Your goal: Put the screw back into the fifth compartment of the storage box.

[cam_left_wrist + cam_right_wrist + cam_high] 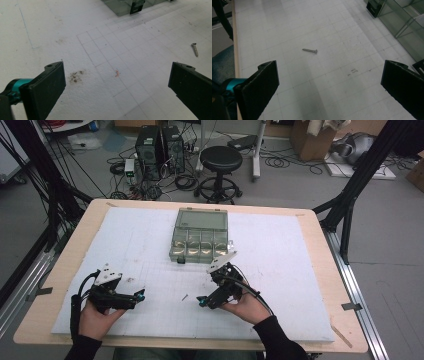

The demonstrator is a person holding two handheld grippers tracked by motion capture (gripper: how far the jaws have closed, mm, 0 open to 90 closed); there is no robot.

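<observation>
A small metal screw (184, 297) lies on the white gridded board (150, 245), between my two grippers; it also lies ahead in the right gripper view, screw (310, 50), and far right in the left gripper view, screw (194, 49). My left gripper (140, 296) rests low at the board's front left, jaws wide apart with nothing between them, left gripper (117, 87). My right gripper (201, 301) sits right of the screw and points toward it, open and empty, right gripper (329, 85). A clear plastic compartment box (200, 236) with its lid raised stands behind, mid-board.
The box has a black latch (180, 260) on its front; its corner shows as box (127, 6) and box (402, 22). The wooden table edge (235, 45) runs close by at the left of the right gripper view. A stool (220, 162) and computers stand on the floor beyond the table.
</observation>
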